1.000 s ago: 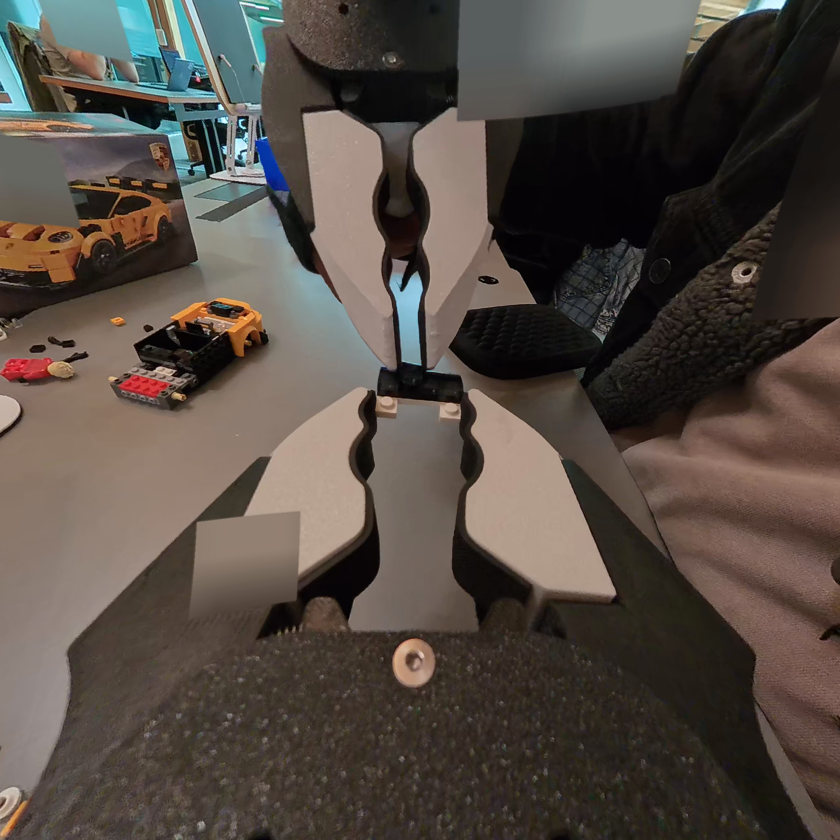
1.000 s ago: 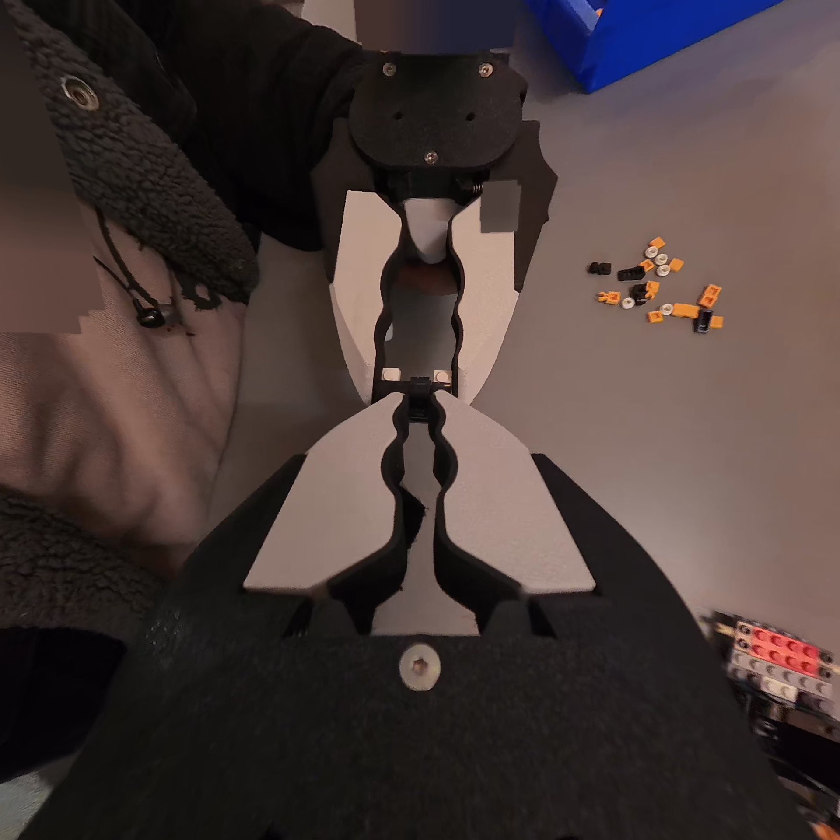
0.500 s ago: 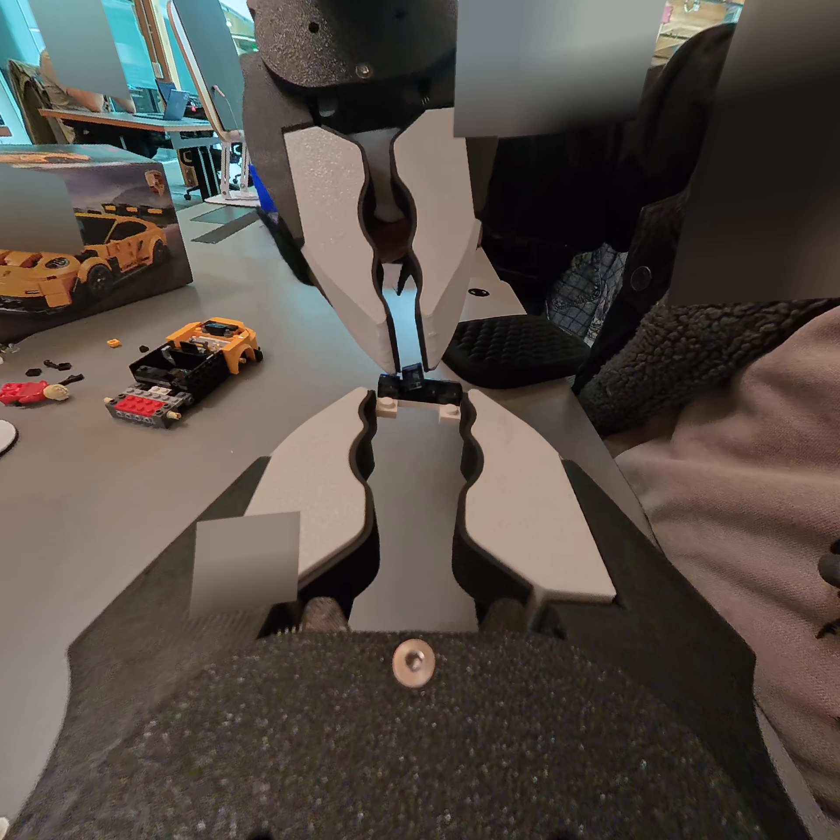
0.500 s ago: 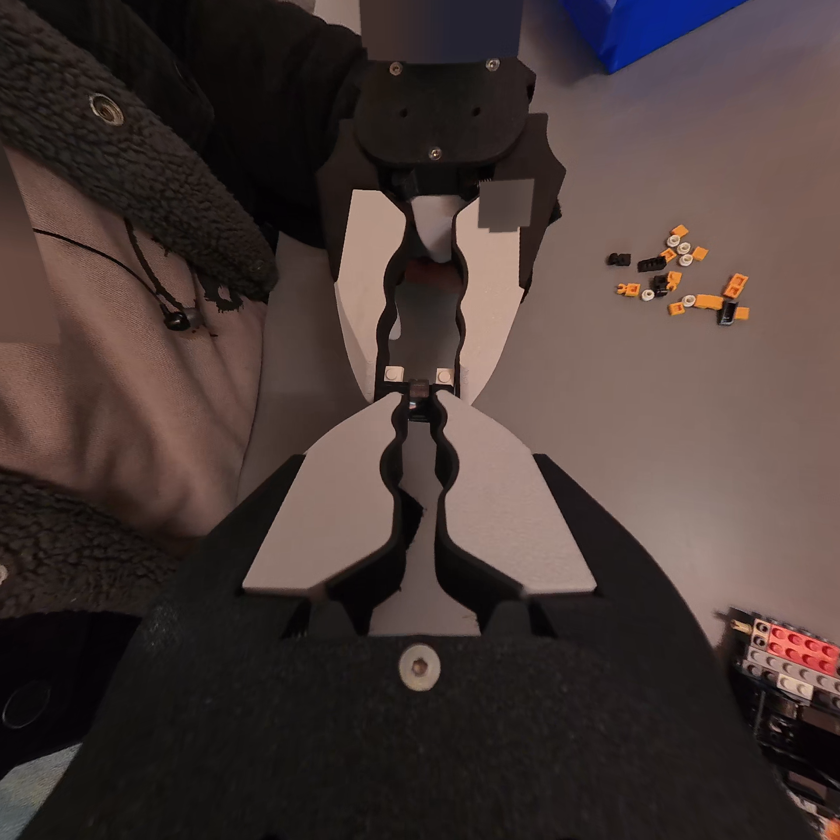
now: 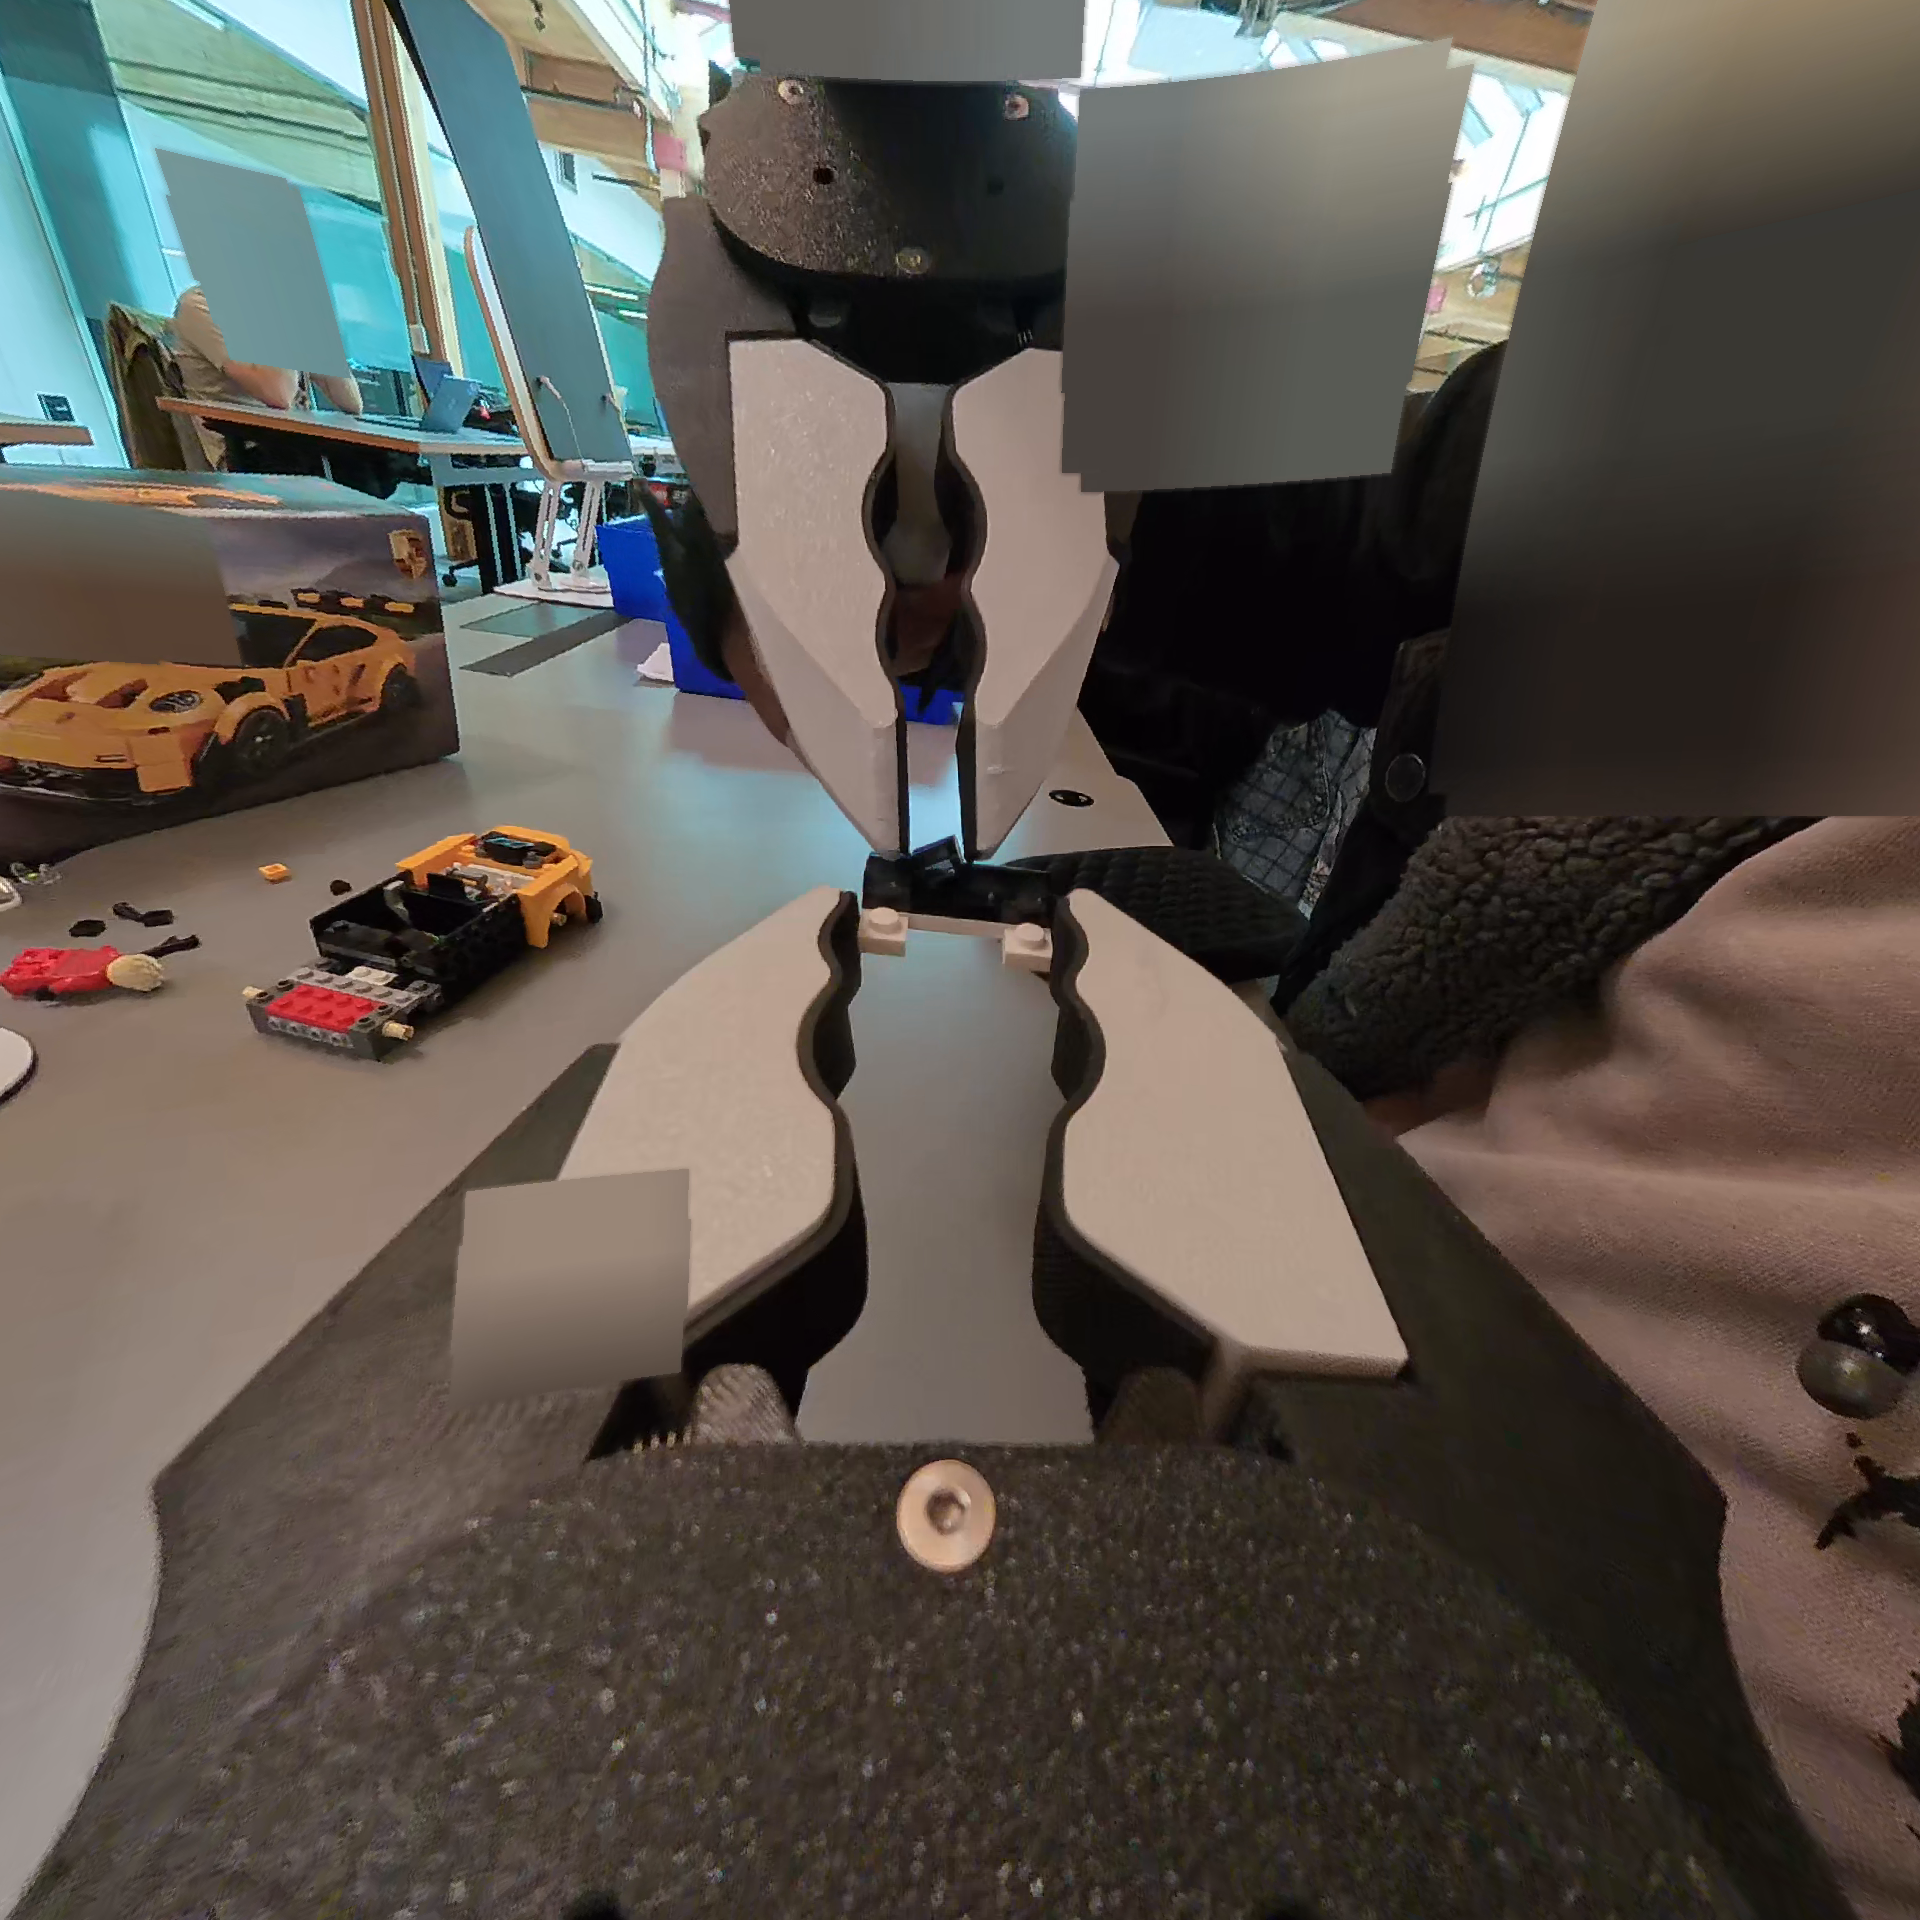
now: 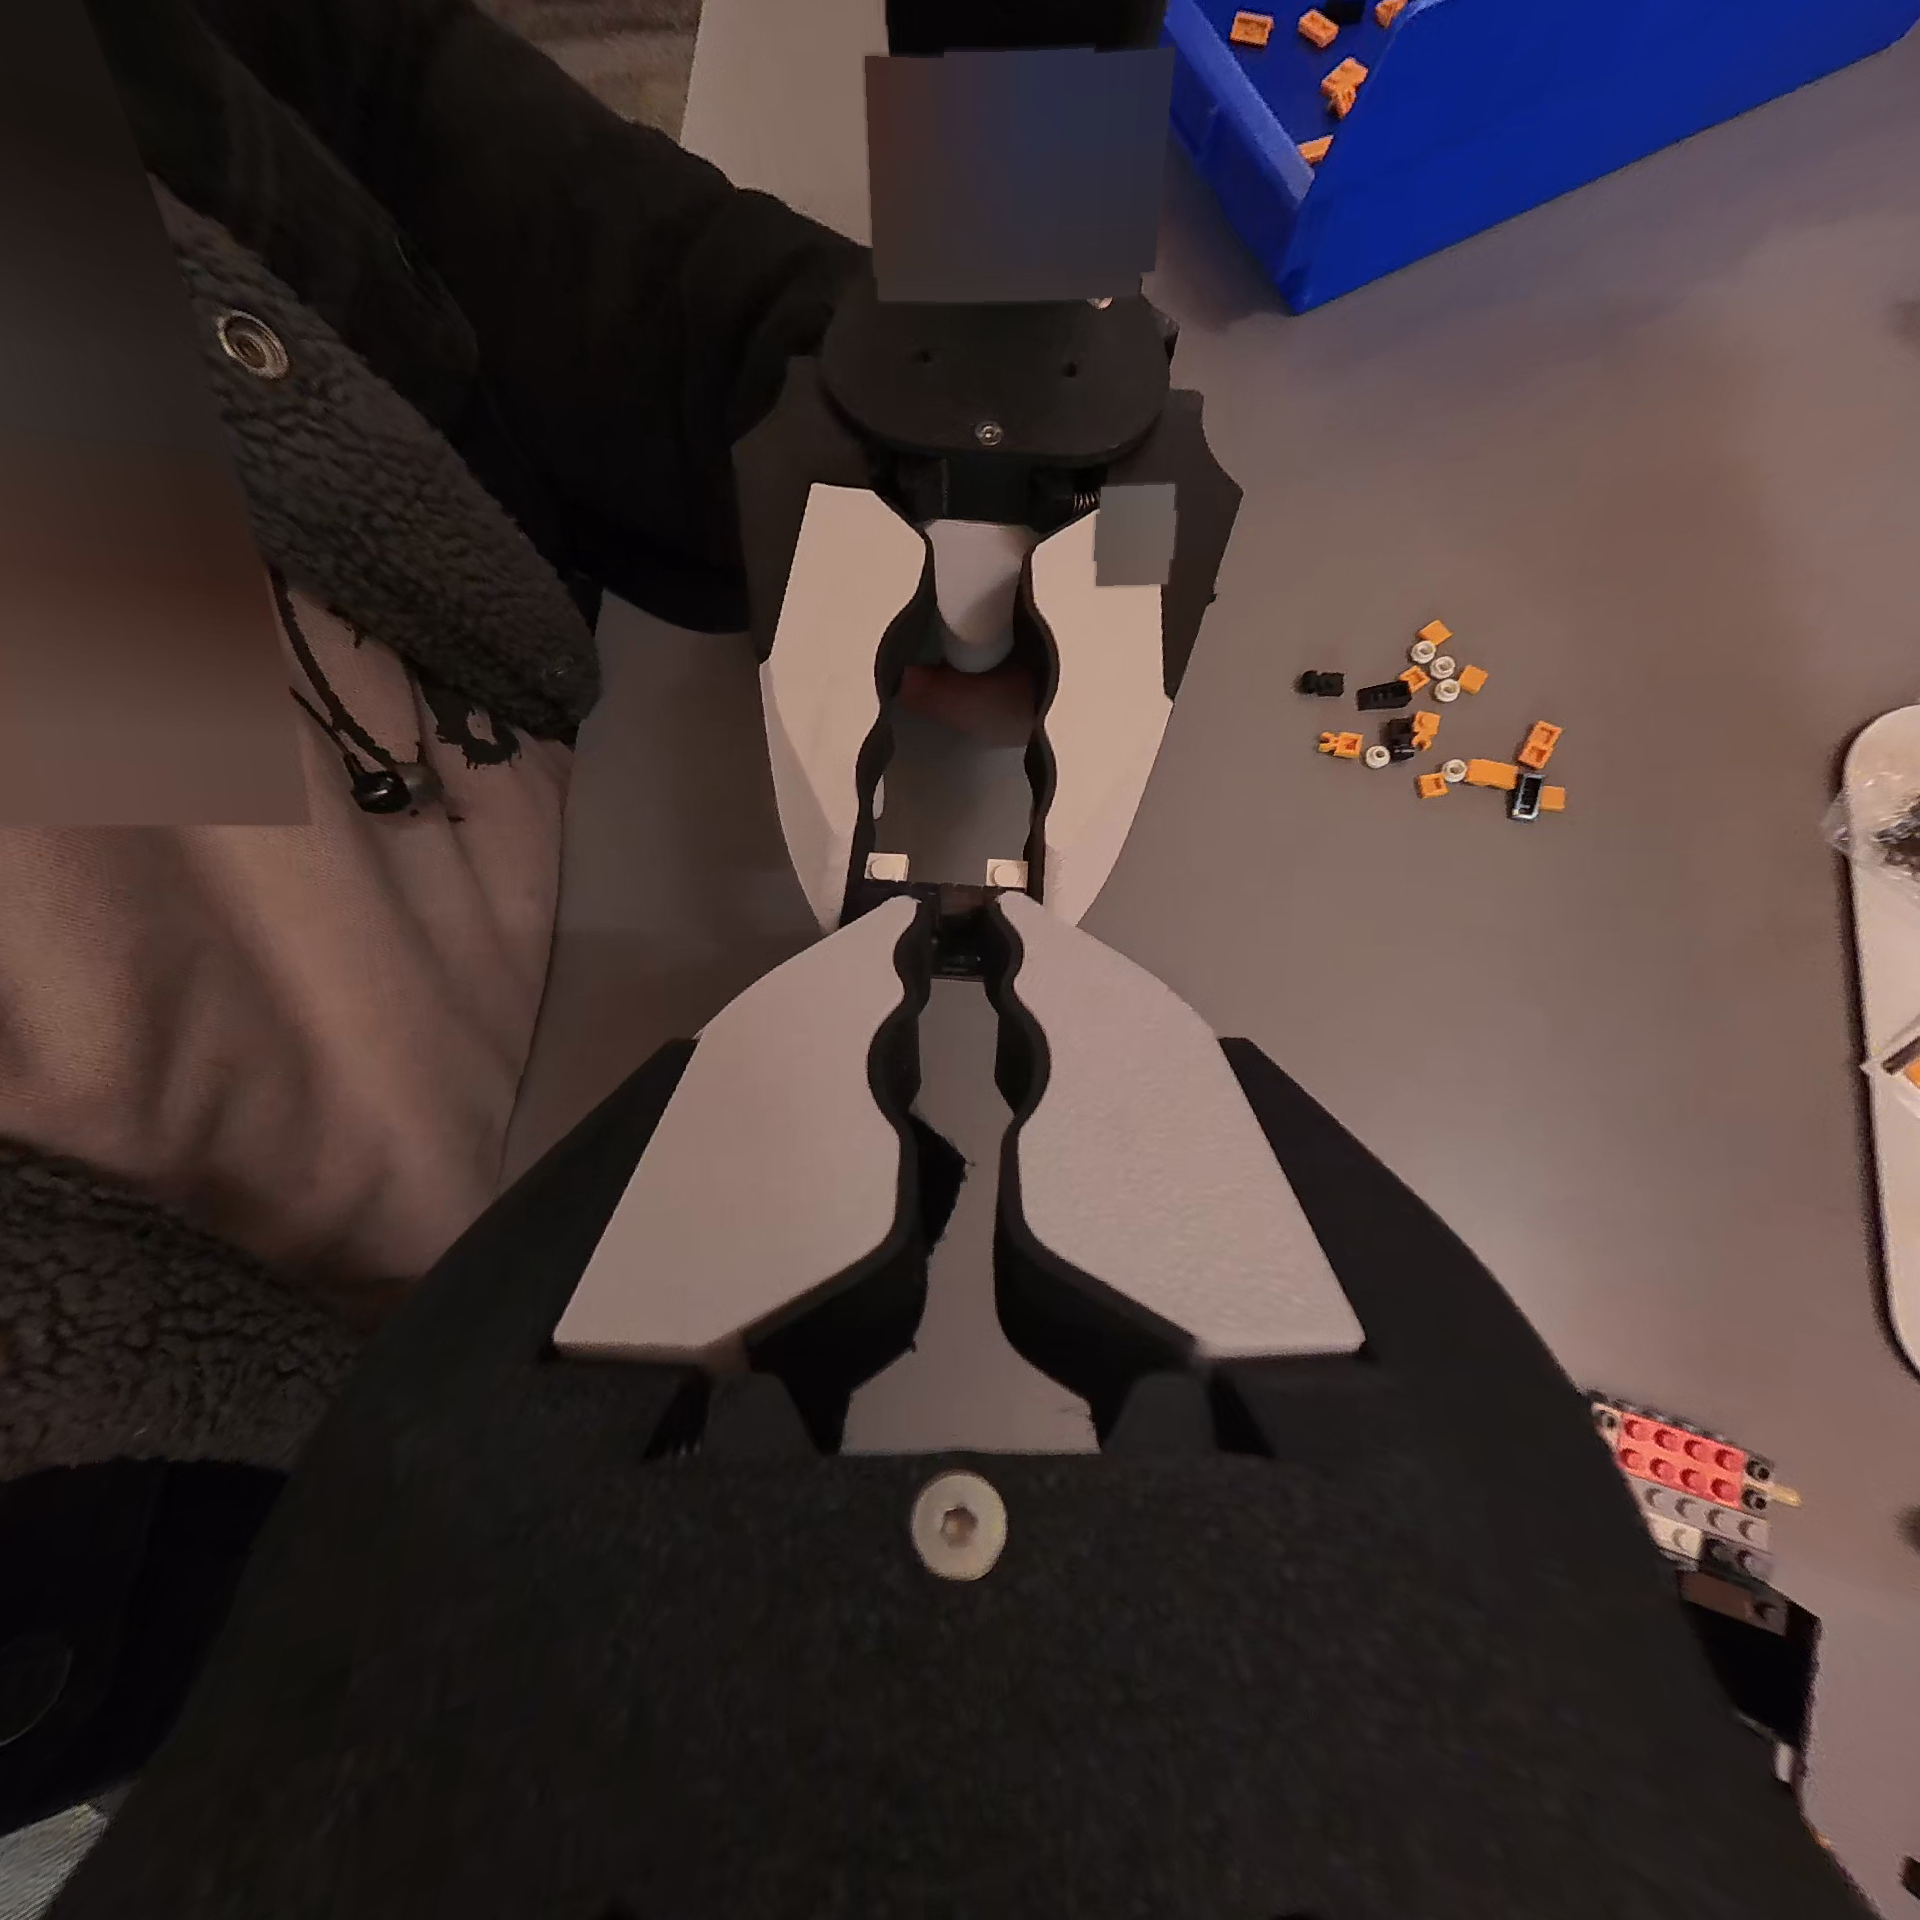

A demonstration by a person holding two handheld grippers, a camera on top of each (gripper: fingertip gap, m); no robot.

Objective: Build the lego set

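Note:
My left gripper [image 5: 956, 920] is shut across a black plate [image 5: 987, 888] with a white studded piece at each end [image 5: 881, 930], held above the grey table [image 5: 260, 1195]. My right gripper [image 5: 935, 831] comes down from above, tip to tip with the left. It is shut on a small black piece [image 5: 940, 857] that sits tilted on the plate's left half. In the right wrist view my right gripper [image 6: 956, 920] pinches that black piece [image 6: 956, 951], and the left gripper [image 6: 948, 873] faces it with the two white pieces [image 6: 888, 865] showing.
A partly built black and orange car [image 5: 436, 935] lies to the left, with the set's box [image 5: 208, 665] behind it. Loose orange and black pieces [image 6: 1444, 717], a blue bin [image 6: 1507, 156] and a white tray's edge [image 6: 1881, 1039] are on the table. A person's jacket [image 5: 1558, 987] is close on the right.
Both grippers stayed tip to tip and rose a little while the left tilted upward. The small black piece now sits tilted on the plate.

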